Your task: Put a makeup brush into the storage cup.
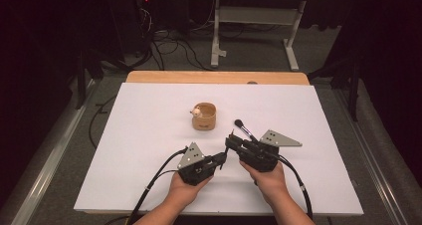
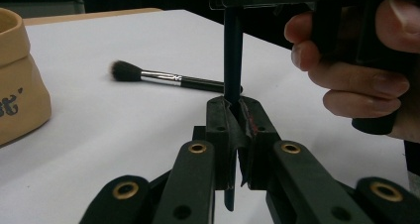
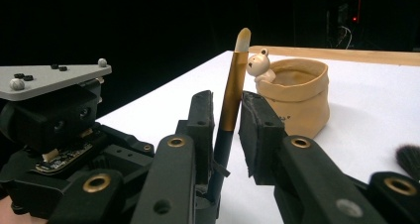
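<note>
right now the slim brush [image 3: 232, 85], with its gold ferrule and pale tip, stands nearly upright between the two hands, low over the near middle of the white bench [image 1: 149, 135]. the left tongs [image 2: 237, 110] are clamped together on its dark handle. the right tongs [image 3: 228, 105] bracket the ferrule from both sides, the pads very close to it, but i cannot tell whether they press yet.

this looks like a pass from one hand to the other, so the order of grip matters. the left should hold firm and motionless until the right pads are squarely seated on the brush, ideally on the ferrule or just below it, where the shaft is stiff. only then should the left let go, and it should draw straight back along its own line so it does not tip the brush.

probably the tan sack-shaped pot [image 3: 297, 97] with the little bear [image 3: 258, 64] on its rim is where the brush goes. keeping the brush upright suits that. a second brush, dark-bristled [image 2: 168, 78], lies on the bench just beyond the hands, so it is best to lift clear of it.
</note>
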A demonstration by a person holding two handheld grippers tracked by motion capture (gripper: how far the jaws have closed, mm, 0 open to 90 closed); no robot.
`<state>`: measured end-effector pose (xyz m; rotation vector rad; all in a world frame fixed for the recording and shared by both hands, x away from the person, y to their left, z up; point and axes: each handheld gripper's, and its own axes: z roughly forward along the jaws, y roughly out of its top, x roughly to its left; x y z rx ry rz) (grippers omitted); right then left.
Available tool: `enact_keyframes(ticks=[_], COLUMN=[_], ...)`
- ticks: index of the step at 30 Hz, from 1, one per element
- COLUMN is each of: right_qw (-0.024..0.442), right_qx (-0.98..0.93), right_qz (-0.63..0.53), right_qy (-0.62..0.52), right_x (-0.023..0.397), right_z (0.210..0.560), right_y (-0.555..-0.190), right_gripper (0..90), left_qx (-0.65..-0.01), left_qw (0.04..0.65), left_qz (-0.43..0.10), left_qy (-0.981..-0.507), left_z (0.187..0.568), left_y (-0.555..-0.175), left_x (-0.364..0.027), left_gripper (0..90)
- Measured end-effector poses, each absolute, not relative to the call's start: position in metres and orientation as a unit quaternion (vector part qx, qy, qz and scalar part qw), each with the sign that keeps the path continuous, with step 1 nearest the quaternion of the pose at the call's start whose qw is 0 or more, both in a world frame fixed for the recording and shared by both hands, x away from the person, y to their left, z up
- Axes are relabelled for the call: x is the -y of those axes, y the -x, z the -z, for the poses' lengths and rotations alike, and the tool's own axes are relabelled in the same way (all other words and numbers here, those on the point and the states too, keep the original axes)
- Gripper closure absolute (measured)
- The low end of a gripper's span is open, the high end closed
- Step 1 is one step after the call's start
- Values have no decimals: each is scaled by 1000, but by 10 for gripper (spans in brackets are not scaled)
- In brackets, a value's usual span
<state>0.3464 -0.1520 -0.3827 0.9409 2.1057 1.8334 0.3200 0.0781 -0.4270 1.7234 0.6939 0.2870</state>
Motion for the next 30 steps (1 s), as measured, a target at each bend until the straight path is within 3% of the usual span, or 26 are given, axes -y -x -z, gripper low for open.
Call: enact_keyframes(ticks=[6, 23, 30], right_qw=[90, 79, 86], right_qx=[-709, -706, -707], right_qz=[-622, -629, -629], right_qy=[-321, -315, -312], right_x=[153, 153, 154], right_z=[383, 383, 381], right_y=[-347, -347, -345], right_gripper=[827, 856, 856], left_qx=[-298, -293, -297], left_qw=[590, 587, 586], left_qz=[-123, -122, -120], left_qy=[-741, -745, -745], left_z=[427, 424, 423], left_y=[-320, -320, -322], left_x=[-78, -78, -79], left_gripper=[844, 833, 695])
